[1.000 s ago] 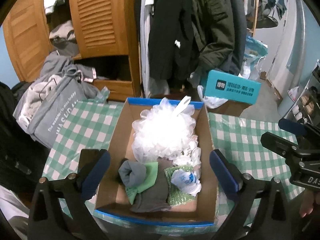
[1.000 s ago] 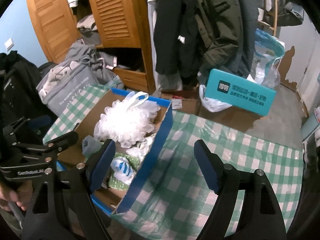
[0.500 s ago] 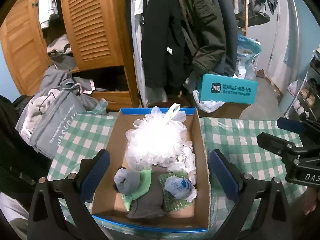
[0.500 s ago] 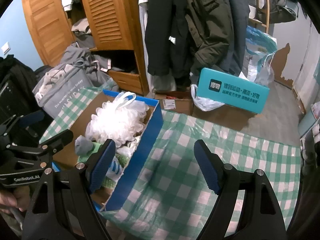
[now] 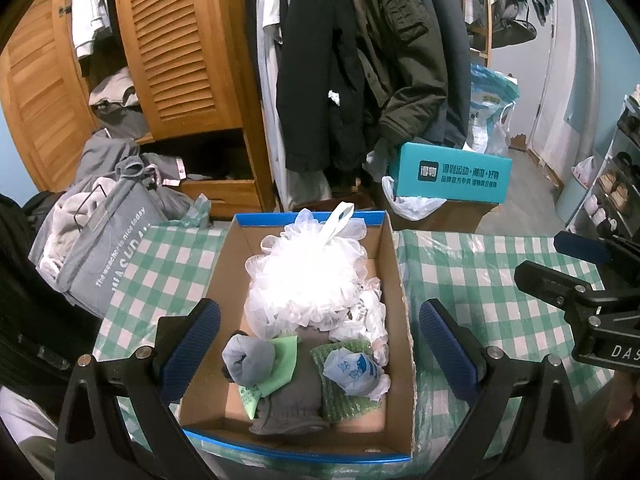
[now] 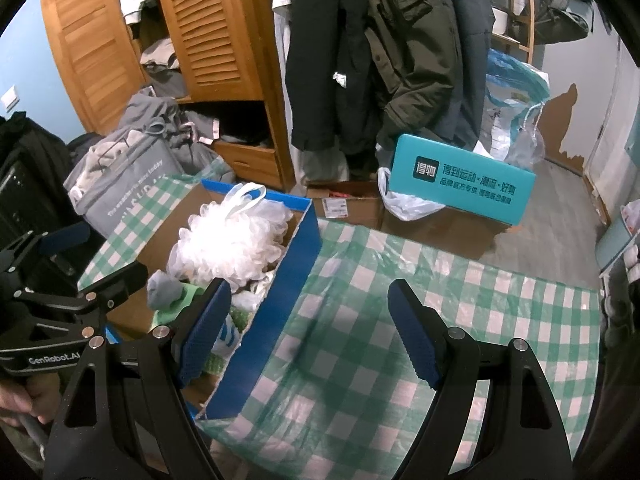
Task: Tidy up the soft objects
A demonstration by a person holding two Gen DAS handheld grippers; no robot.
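A green-checked tablecloth (image 6: 400, 320) covered the table, with a cardboard box (image 5: 396, 280) on it. Inside lay a white bath pouf (image 5: 308, 276) and a grey sock (image 5: 288, 404). The left gripper (image 5: 318, 346) tilted down over the box — jaws wide, empty. The right gripper (image 6: 310, 330) hung beside the box over cloth — wide, empty.

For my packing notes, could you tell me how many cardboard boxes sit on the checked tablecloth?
1: the blue-edged cardboard box on the tablecloth, left of centre. None seems hidden.
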